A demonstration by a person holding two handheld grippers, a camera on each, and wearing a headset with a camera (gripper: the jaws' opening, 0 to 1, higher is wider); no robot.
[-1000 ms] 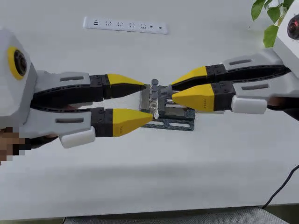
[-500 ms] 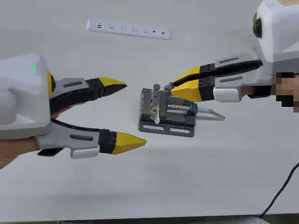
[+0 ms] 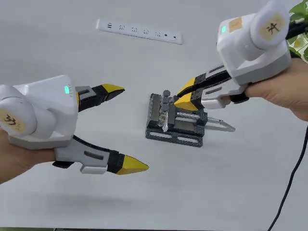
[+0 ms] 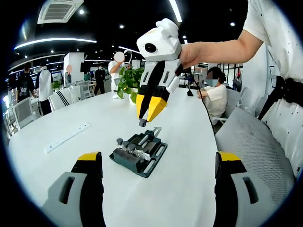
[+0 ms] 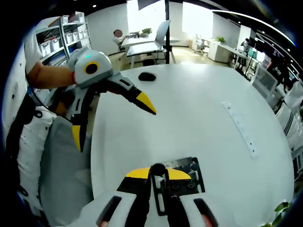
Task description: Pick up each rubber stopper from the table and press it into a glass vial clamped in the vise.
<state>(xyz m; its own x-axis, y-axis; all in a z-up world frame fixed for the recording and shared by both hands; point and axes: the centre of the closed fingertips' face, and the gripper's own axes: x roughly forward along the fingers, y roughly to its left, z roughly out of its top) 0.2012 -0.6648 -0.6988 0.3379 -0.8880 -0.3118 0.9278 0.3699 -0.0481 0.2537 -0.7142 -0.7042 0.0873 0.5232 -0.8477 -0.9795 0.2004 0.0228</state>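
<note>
A small dark vise (image 3: pixel 185 129) stands mid-table with stoppered glass vials (image 3: pixel 165 102) clamped upright in its jaws. My right gripper (image 3: pixel 181 97) hovers just above the vise's right side, shut on a dark rubber stopper (image 5: pixel 157 169) pinched between its yellow tips; from the left gripper view the stopper (image 4: pixel 142 123) hangs above the vise (image 4: pixel 140 152). My left gripper (image 3: pixel 128 128) is held left of the vise, wide open and holding nothing. The right gripper view looks past its own tips (image 5: pixel 157 173) down onto the vise (image 5: pixel 189 171).
A white power strip (image 3: pixel 139 31) lies at the back of the white table. Green plant leaves (image 3: pixel 299 42) and a black cable (image 3: pixel 293 178) sit at the right edge. The vise's screw handle (image 3: pixel 219 125) sticks out to the right. People sit in the background.
Both grippers have drawn back from the vise. The left one has moved left and spread its jaws wider. The right one has lifted up and to the right.
</note>
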